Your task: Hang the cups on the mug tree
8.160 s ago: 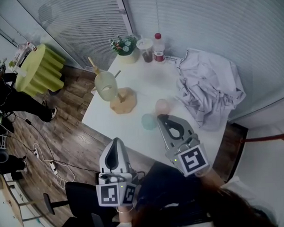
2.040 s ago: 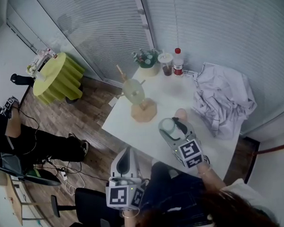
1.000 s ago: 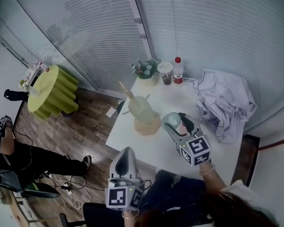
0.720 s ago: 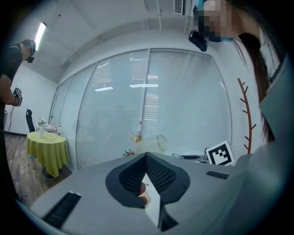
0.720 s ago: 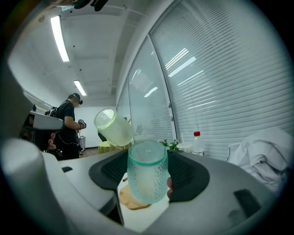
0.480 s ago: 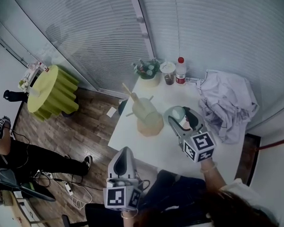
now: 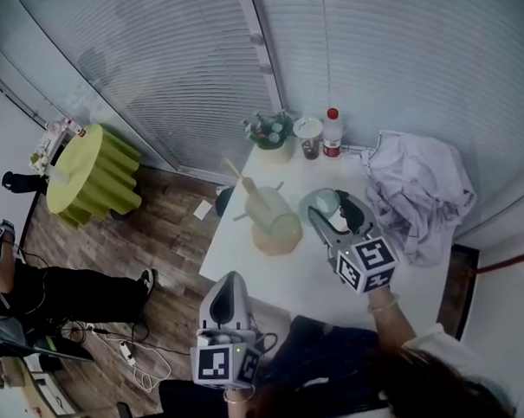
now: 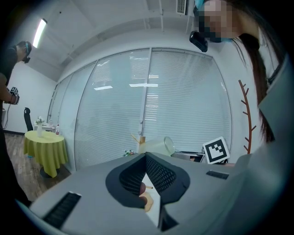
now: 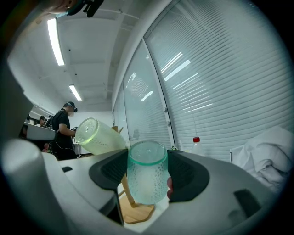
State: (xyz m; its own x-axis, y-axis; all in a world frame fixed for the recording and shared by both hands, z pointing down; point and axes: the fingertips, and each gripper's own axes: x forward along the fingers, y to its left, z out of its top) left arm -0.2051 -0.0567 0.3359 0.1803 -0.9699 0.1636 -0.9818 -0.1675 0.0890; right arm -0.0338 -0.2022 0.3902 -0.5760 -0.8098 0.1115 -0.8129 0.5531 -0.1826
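1. Nearest the person, the left gripper (image 7: 227, 283) (image 8: 146, 159) hangs off the near edge of the white table (image 7: 301, 278). Its tongs are pressed together on nothing. It could steady the tree's base if the tree looks like tipping.
2. The right gripper (image 7: 329, 215) (image 9: 147, 179) pinches the teal dimpled translucent plastic cup (image 7: 323, 201) (image 9: 146, 172) by its sides, lifted above the table. Keep the squeeze even, because the wall looks thin and slick and may twist between the pads.
3. Just beside it stands the wooden mug tree (image 7: 276, 239) (image 9: 137, 212) on its round base. Bring the cup in along the line of a peg, not across it.
4. A pale yellow-green translucent cup (image 7: 266, 209) (image 9: 95, 136) already sits tilted over one peg. Avoid knocking it, and choose a bare peg (image 7: 278, 187); the short one on the right-hand side looks nearest.
5. Tilt the teal cup until its open mouth faces the peg tip. Slide it on until the peg bears the cup's bottom, and release only once it rests.
6. Farther off, the crumpled white cloth (image 7: 417, 197) and the red-capped bottle (image 7: 332, 133) stand well apart and shouldn't hinder.
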